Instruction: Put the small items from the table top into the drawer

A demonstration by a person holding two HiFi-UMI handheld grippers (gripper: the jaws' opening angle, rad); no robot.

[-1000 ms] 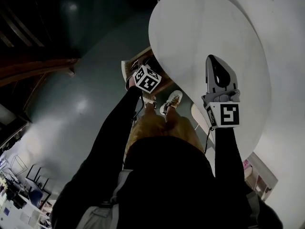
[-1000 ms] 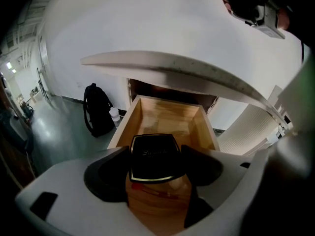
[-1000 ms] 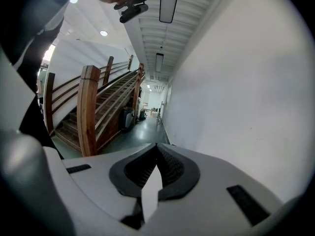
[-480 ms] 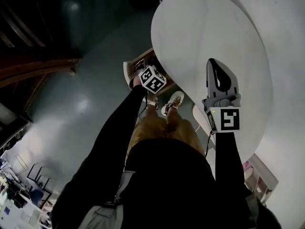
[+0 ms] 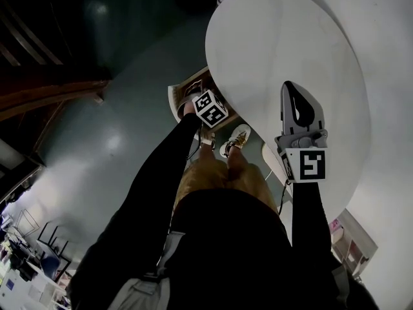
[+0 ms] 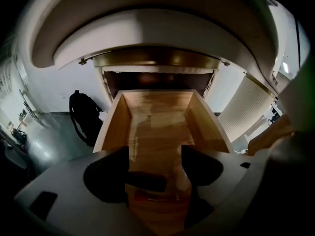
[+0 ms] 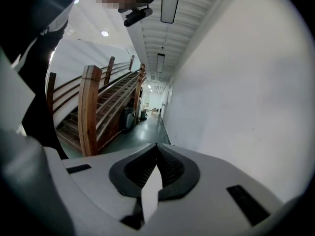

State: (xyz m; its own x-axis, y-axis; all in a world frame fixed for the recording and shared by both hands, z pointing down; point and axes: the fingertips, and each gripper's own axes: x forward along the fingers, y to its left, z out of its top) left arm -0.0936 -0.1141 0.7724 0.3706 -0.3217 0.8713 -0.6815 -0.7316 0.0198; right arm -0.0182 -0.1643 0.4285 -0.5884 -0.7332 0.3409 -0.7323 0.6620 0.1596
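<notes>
Tabletop [image 5: 277, 44] white under closed right gripper [image 7: 156, 150]; left gripper [image 6: 155, 165] spread over wooden drawer [image 6: 157, 114]; grey floor [image 5: 110, 141].

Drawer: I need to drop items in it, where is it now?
Left gripper view: the open wooden drawer juts from under the white table top, straight ahead of the open left gripper.

Both arms stretched forward, one gripper open-fingered, the other closed.
Left arm [image 5: 161, 173] in a black sleeve reaches forward and low; left gripper [image 6: 155, 168] points ahead, its fingers [image 6: 106, 173] apart with a clear gap. Right arm [image 5: 310, 212], also black-sleeved, extends straight out and higher; right gripper [image 7: 157, 154] has its fingers [image 7: 172, 168] closed, tips touching. The marker cube [image 5: 211, 108] on the left gripper sits tilted, while the cube on the right faces the head camera squarely.
</notes>
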